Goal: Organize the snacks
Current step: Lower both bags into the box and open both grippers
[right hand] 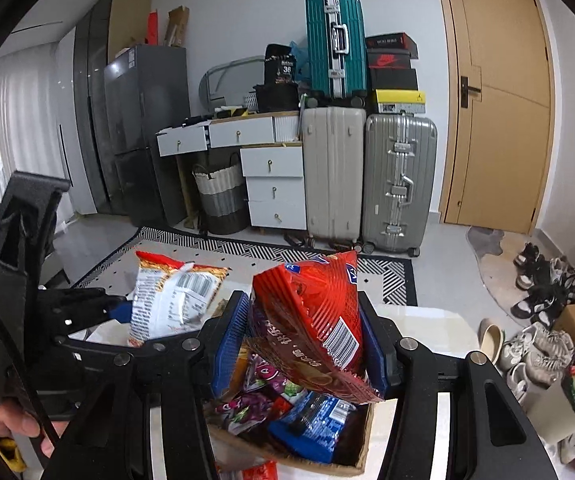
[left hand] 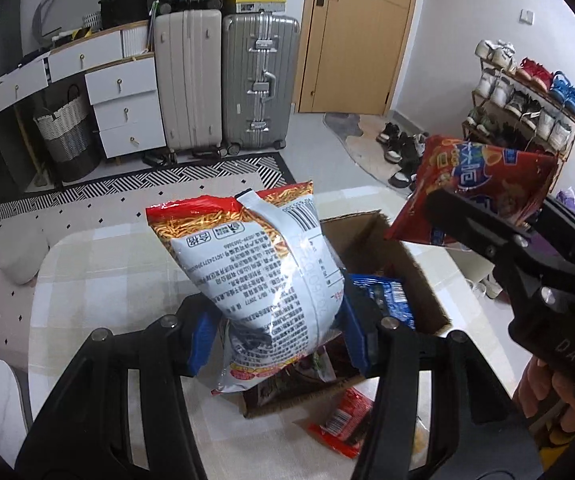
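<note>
Left gripper (left hand: 277, 330): black frame with ribbed blue pads, clamped on the white snack bag (left hand: 259, 276), a puffy, glossy foil pouch with printed text, a barcode and a red-and-orange top, held above the box.
Right gripper (right hand: 303, 344): same build, pinching the red snack bag (right hand: 311, 320), a crinkled, shiny foil pack with a barcode, held over the open box.
Cardboard box (left hand: 415, 272): brown, flaps up, standing on the worktop; inside lie a blue packet (right hand: 311, 428) and purple wrappers (right hand: 263, 384).
Red packet (left hand: 339, 424): flat, lying on the worktop just beside the box.
Worktop (left hand: 99, 280): covered by a pale checked cloth with rounded corners.
Room: patterned black-and-white rug (left hand: 167, 176), hard-shell suitcases (left hand: 259, 80) against the wall, white drawers (left hand: 123, 108), woven basket (left hand: 67, 132), wooden door (left hand: 359, 36), shoe rack (left hand: 527, 100).
</note>
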A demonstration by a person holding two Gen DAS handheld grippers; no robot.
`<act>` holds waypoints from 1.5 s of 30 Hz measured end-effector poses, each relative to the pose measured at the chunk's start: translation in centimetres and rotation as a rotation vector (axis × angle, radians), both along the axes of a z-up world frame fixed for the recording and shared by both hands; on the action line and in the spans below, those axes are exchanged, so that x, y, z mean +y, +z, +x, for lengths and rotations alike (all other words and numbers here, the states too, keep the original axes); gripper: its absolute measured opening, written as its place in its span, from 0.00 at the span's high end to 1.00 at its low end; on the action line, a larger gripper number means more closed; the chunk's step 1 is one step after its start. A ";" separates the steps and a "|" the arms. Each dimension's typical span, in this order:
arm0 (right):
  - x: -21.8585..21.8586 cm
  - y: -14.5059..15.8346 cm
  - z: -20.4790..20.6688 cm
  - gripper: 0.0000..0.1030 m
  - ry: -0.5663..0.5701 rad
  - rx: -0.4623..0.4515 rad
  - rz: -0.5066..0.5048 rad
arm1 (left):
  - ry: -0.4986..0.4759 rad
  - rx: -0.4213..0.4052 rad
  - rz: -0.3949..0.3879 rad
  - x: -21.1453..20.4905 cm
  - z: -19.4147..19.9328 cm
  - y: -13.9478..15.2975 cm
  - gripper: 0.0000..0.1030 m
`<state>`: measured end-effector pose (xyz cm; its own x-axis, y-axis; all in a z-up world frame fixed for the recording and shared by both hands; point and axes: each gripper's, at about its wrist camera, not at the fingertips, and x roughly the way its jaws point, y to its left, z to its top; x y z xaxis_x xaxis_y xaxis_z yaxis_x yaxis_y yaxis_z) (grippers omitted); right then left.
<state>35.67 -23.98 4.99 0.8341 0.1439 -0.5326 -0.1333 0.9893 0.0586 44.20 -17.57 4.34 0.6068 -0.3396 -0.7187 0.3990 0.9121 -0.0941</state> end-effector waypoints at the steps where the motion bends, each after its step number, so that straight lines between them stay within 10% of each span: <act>1: -0.1 -0.4 0.7 0.48 0.003 0.006 -0.006 | 0.000 0.005 0.003 -0.2 0.4 -0.5 0.51; 23: -1.9 -5.5 5.4 0.48 0.027 0.143 0.082 | -0.012 0.125 0.071 -3.8 8.5 -9.3 0.47; 29: -2.1 -6.3 6.1 0.48 0.032 0.186 0.095 | 0.004 0.087 0.068 -3.1 8.8 -8.8 0.24; 45: 0.6 -5.3 4.1 0.48 0.060 0.165 -0.032 | 0.034 0.043 0.096 1.4 3.4 -6.3 0.24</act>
